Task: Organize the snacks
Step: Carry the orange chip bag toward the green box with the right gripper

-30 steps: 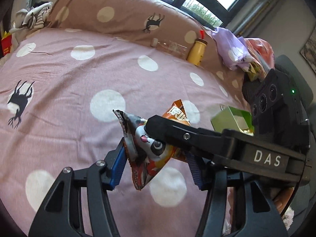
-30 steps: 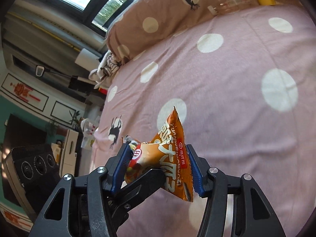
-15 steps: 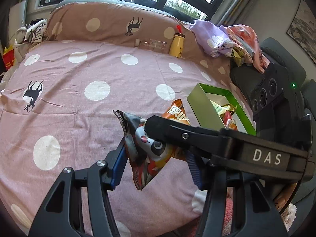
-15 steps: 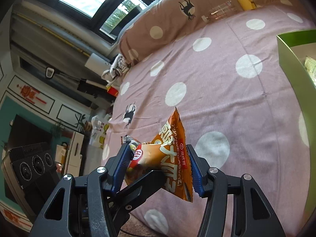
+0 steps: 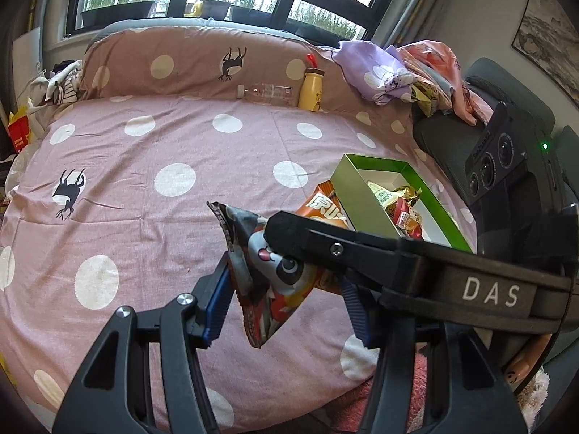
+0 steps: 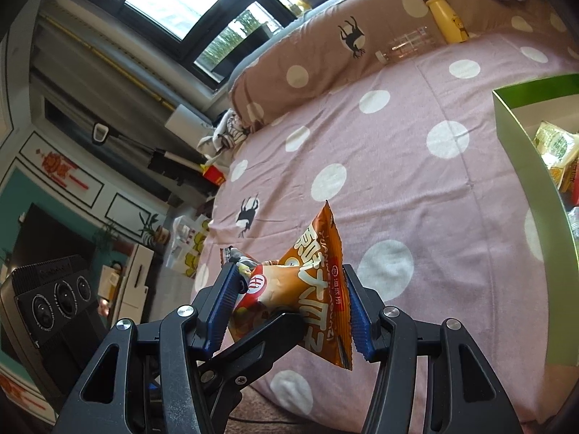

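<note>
Gripping both claws (image 5: 286, 296) (image 6: 293, 311): crinkled orange panda-printed snack packet (image 5: 267, 282).

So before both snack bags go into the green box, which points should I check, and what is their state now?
1. Left gripper shut on the panda snack bag: ok.
2. Right gripper shut on the orange snack bag: ok.
3. Both bags lifted off the bedsheet: ok.
4. Green box open on top: ok.
5. Free room in the box beside the snacks already inside: ok at its far end.
6. The right gripper's finger crosses in front of the left one; paths clear: cannot tell.
</note>
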